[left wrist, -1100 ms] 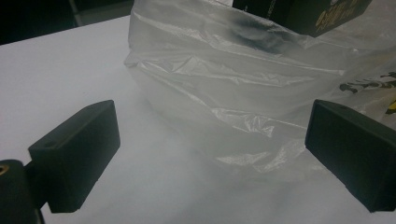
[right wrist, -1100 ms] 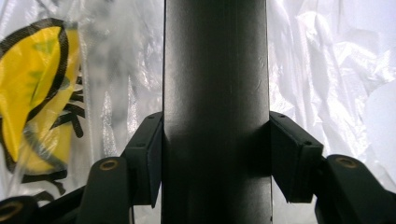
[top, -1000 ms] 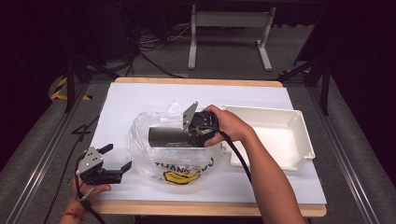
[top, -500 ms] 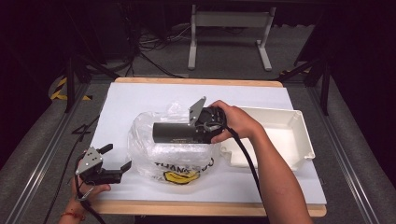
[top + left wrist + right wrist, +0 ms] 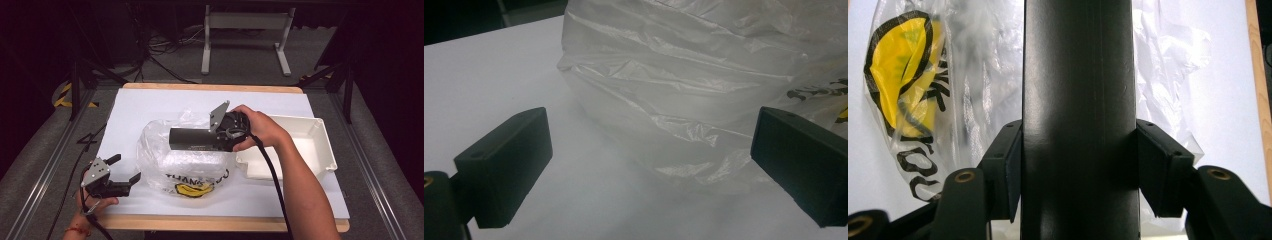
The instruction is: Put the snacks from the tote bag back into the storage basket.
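A black box (image 5: 192, 139) was held above the clear plastic bag (image 5: 170, 162) at the table's (image 5: 150, 107) centre.
It was clamped in the right tongs (image 5: 1079, 170); the left tongs (image 5: 126, 169), gaping wide and empty, were kept at the bag's 8 o'clock, a white tray (image 5: 305, 150) at 3 o'clock.

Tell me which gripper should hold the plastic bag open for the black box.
Left. The left gripper sits open beside the plastic bag, while the right gripper is shut on the black box above it.
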### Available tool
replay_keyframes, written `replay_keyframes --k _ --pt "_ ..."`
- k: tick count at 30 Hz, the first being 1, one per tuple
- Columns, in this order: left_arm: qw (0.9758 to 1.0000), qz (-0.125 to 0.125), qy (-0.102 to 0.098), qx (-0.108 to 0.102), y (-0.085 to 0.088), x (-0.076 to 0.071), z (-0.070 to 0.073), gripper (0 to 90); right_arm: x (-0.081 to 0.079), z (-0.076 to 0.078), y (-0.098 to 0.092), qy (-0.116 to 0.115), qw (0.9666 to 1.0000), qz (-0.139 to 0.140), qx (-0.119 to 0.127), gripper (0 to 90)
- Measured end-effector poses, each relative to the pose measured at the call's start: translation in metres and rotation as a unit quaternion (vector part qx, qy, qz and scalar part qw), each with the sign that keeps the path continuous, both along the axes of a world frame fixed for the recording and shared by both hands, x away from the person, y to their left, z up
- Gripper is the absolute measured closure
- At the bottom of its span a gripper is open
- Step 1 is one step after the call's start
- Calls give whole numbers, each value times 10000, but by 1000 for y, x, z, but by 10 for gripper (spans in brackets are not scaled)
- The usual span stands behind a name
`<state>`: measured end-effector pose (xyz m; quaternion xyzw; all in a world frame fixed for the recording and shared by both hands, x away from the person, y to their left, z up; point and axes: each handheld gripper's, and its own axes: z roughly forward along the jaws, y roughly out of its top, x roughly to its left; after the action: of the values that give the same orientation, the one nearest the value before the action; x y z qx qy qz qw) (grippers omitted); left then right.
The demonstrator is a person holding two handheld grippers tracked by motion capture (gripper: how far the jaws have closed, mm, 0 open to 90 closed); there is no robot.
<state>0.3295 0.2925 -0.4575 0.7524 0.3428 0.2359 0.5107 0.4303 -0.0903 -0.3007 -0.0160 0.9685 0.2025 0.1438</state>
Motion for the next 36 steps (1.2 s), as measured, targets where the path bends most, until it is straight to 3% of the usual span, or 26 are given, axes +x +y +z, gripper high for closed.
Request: replay_keyframes --k 20,36 --pt "10000 -6 18 -50 0 0 0 40 -6 12 -26 -49 9999 -68 73 431" --pt "10000 27 29 -38 0 0 0 40 -12 22 -59 -39 9999 -136 76 431"
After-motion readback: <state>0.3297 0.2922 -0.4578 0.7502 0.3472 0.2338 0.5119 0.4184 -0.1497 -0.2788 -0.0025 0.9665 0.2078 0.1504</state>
